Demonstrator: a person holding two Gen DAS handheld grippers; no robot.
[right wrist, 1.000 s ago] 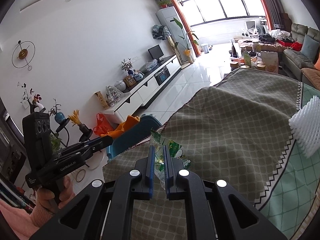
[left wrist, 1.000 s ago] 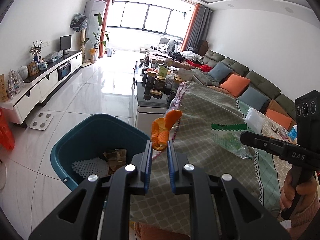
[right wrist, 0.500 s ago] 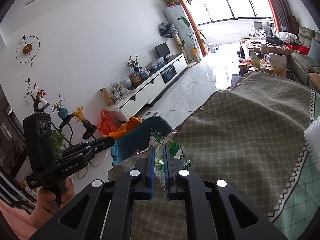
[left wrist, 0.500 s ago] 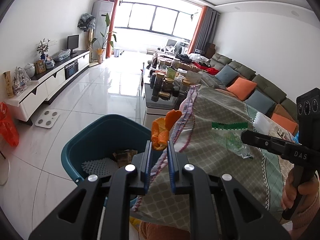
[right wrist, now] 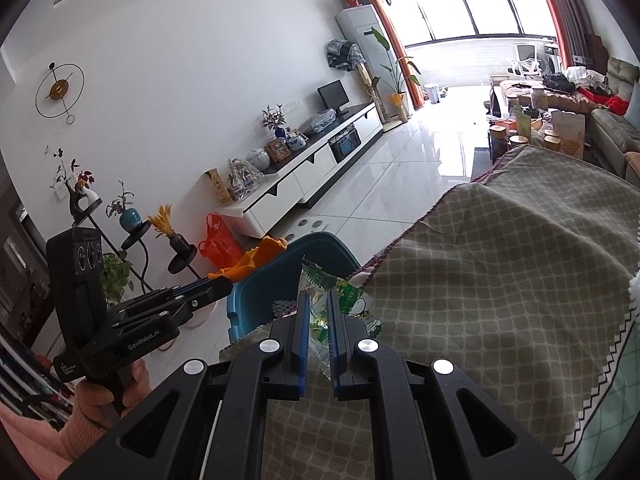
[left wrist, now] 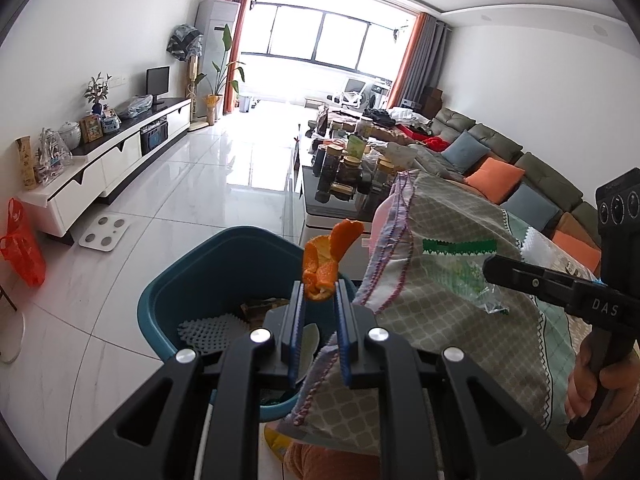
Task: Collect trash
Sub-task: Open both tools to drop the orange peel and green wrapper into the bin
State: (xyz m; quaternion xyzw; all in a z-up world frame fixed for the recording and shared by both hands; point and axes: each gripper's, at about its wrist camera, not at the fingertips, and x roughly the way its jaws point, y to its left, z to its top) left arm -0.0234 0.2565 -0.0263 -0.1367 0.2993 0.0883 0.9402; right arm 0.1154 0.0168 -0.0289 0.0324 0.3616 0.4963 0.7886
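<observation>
Orange peel (left wrist: 326, 258) sits clenched between the blue pads of the left tool (left wrist: 320, 300), above the near rim of the bin (left wrist: 160, 300). The teal bin stands on the tiled floor (left wrist: 200, 184), its right side touching the hanging cloth edge (left wrist: 386, 256); inside lie a white foam net (left wrist: 210, 328) and brown scraps. From the right wrist view, the right tool (right wrist: 317, 320) grips a clear green-printed wrapper (right wrist: 344, 300) over the cloth-covered counter (right wrist: 500, 280), just short of the counter's corner nearest the bin. In the left view that wrapper hangs from the right tool over the cloth, beside the peel but apart from it. Another foam net (right wrist: 634, 282) lies on the counter at the right edge of the frame. Beyond the bin, open floor runs to the window; a scale (left wrist: 105, 232) and red bag (left wrist: 24, 248) lie left, by the white TV cabinet (left wrist: 108, 164). A low table (left wrist: 340, 196) crowded with jars stands just past the counter, with the sofa (left wrist: 520, 176) to its right.
</observation>
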